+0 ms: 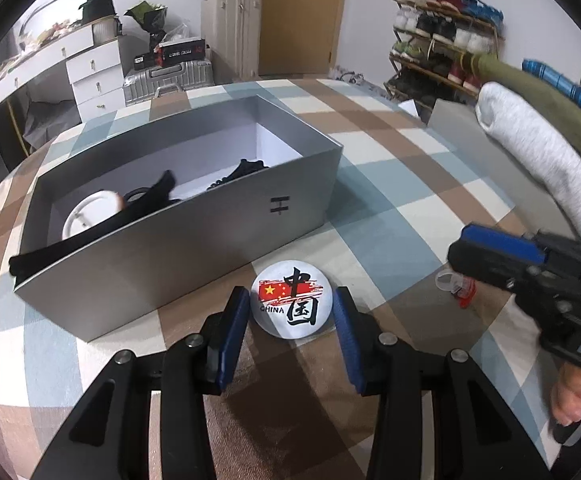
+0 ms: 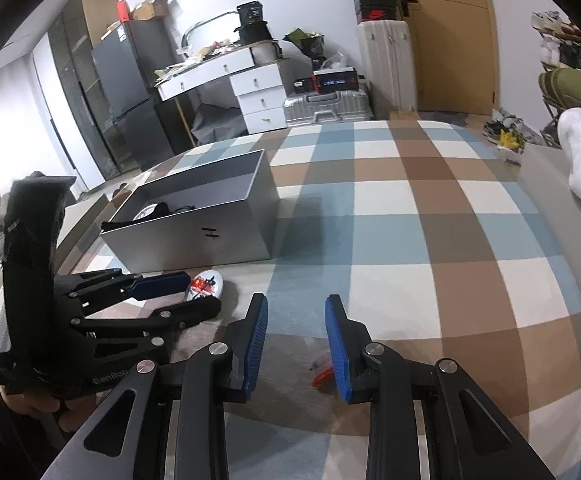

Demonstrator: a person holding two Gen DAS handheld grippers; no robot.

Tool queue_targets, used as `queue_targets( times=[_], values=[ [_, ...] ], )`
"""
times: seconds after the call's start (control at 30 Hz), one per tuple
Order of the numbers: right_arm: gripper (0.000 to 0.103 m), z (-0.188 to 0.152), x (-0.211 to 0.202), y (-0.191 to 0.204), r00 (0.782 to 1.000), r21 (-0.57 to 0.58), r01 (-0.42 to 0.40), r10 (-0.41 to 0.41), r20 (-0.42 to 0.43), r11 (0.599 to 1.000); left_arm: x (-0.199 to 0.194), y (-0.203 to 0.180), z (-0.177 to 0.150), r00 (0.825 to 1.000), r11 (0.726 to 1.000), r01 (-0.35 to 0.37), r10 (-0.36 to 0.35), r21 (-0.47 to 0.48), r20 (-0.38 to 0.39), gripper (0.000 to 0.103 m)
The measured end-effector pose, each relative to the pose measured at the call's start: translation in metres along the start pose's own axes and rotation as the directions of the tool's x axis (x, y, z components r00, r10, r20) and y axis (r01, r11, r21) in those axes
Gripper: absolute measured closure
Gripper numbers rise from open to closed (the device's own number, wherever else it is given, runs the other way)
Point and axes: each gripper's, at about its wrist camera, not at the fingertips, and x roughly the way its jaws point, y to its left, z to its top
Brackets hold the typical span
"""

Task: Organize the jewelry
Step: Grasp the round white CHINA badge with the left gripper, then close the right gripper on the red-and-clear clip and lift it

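A round white badge (image 1: 290, 304) with a red flag and "CHINA" lies on the checked cloth, in front of an open grey box (image 1: 194, 248). My left gripper (image 1: 292, 300) is open, its blue pads on either side of the badge. The box holds a white round thing (image 1: 90, 212) and black items (image 1: 246, 170). My right gripper (image 2: 296, 312) is open above a small clear and red item (image 2: 322, 374), which also shows in the left wrist view (image 1: 456, 286). In the right wrist view the badge (image 2: 206, 284) sits between the left gripper's fingers.
The checked blue, brown and white cloth (image 2: 410, 220) covers the table. A grey-sleeved arm (image 1: 542, 160) reaches in from the right. White drawers (image 1: 94, 76), suitcases (image 1: 234, 32) and a shoe rack (image 1: 442, 40) stand behind the table.
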Motion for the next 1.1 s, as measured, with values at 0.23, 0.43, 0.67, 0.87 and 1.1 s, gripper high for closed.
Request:
queue_targets(
  times=[0.23,0.43,0.67,0.87,1.1],
  values=[
    [0.085,-0.003,0.006,0.007,1.0,-0.029,0.005,-0.006,-0.016,1.0,0.0,0.001,0.0,1.0,0.999,0.027,-0.027,-0.025,0.006,0.066],
    [0.088,-0.004,0.006,0.004,1.0,-0.026,0.009,-0.01,-0.024,1.0,0.002,0.002,-0.001,1.0,0.999,0.021,-0.021,-0.028,-0.003,0.066],
    [0.085,-0.005,0.009,-0.004,0.999,-0.004,0.005,-0.006,-0.05,1.0,-0.001,0.001,-0.002,1.0,0.999,0.027,-0.027,-0.025,0.009,0.066],
    [0.074,-0.004,0.005,-0.007,0.998,-0.01,0.022,-0.022,-0.058,1.0,-0.006,0.005,-0.002,0.999,0.999,0.029,-0.028,-0.036,0.028,0.066],
    [0.062,-0.01,0.012,-0.004,0.991,-0.06,0.04,-0.047,-0.126,0.997,-0.008,0.006,-0.002,0.999,0.999,0.033,-0.032,-0.043,0.043,0.066]
  ],
)
